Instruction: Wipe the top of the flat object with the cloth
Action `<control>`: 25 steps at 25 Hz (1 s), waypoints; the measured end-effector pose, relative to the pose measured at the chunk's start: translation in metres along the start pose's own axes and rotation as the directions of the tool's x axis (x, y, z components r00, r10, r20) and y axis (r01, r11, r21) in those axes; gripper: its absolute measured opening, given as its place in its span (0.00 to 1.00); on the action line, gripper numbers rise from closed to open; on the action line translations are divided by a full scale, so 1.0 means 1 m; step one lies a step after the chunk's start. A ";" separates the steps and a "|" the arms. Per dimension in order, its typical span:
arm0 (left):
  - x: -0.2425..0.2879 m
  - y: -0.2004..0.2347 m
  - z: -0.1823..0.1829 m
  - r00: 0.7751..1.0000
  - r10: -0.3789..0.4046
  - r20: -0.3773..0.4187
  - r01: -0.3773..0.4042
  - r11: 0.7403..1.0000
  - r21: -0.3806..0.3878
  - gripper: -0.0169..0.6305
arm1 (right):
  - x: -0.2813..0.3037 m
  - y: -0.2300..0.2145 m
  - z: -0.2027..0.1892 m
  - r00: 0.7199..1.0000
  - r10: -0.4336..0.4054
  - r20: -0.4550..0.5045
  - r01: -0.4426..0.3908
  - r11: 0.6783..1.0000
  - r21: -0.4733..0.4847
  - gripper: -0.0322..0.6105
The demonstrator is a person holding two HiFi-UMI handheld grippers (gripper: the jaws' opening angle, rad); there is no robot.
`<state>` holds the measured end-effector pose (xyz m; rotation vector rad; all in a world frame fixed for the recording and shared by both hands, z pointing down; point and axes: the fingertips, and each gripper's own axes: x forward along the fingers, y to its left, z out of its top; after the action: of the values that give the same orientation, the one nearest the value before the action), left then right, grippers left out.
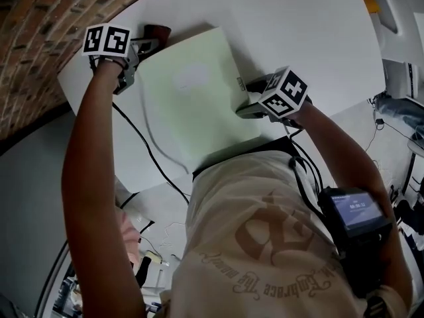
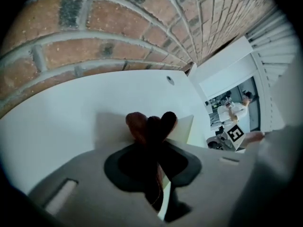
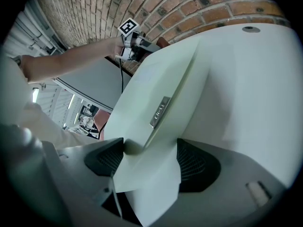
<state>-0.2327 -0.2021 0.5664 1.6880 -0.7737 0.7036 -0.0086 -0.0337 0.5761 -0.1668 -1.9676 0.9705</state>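
A pale green flat object (image 1: pixel 192 98) lies on the white table (image 1: pixel 298 25), with a small label (image 3: pixel 160 111) on its right edge. My right gripper (image 1: pixel 250 108) is shut on that right edge; the thin green sheet (image 3: pixel 161 79) runs between its jaws (image 3: pixel 149 151). At the object's far left corner, my left gripper (image 1: pixel 141 46) is shut on a bunched dark red-brown cloth (image 1: pixel 155 33). In the left gripper view the cloth (image 2: pixel 150 126) bulges out past the jaws, touching the green corner (image 2: pixel 183 128).
A brick wall (image 1: pixel 46 25) curves round the table's far left side. A black cable (image 1: pixel 150 152) trails off the table's near edge. A round grommet (image 3: pixel 250 29) sits in the tabletop beyond the object. A screen device (image 1: pixel 358 211) is strapped to the right forearm.
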 end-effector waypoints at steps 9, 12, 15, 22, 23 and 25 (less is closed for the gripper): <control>0.032 -0.052 0.038 0.994 -0.105 -0.034 0.107 0.991 0.085 0.14 | -0.001 -0.002 0.002 1.000 -0.011 0.015 0.011 1.000 -0.002 0.62; 0.051 -0.066 0.044 0.990 -0.105 -0.093 0.115 0.986 0.117 0.14 | -0.001 -0.003 0.003 1.000 -0.009 0.011 0.009 1.000 0.001 0.62; 0.063 -0.076 0.049 0.986 -0.110 -0.126 0.126 0.984 0.130 0.14 | -0.001 -0.001 0.003 1.000 -0.017 0.017 0.017 1.000 -0.001 0.61; 0.078 -0.090 0.058 0.977 -0.121 -0.175 0.148 0.978 0.145 0.14 | 0.002 0.004 0.005 1.000 -0.002 0.019 0.002 1.000 -0.004 0.61; 0.080 -0.093 0.060 0.977 -0.125 -0.173 0.152 0.977 0.147 0.14 | 0.002 0.004 0.005 1.000 -0.004 0.020 0.004 1.000 -0.005 0.61; 0.086 -0.103 0.066 0.978 -0.138 -0.154 0.162 0.975 0.155 0.14 | 0.002 0.003 0.005 1.000 -0.006 0.025 0.006 1.000 -0.006 0.61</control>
<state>-0.0950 -0.2590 0.5580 1.8035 -0.4922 0.7909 -0.0143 -0.0339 0.5738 -0.1526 -1.9923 0.9673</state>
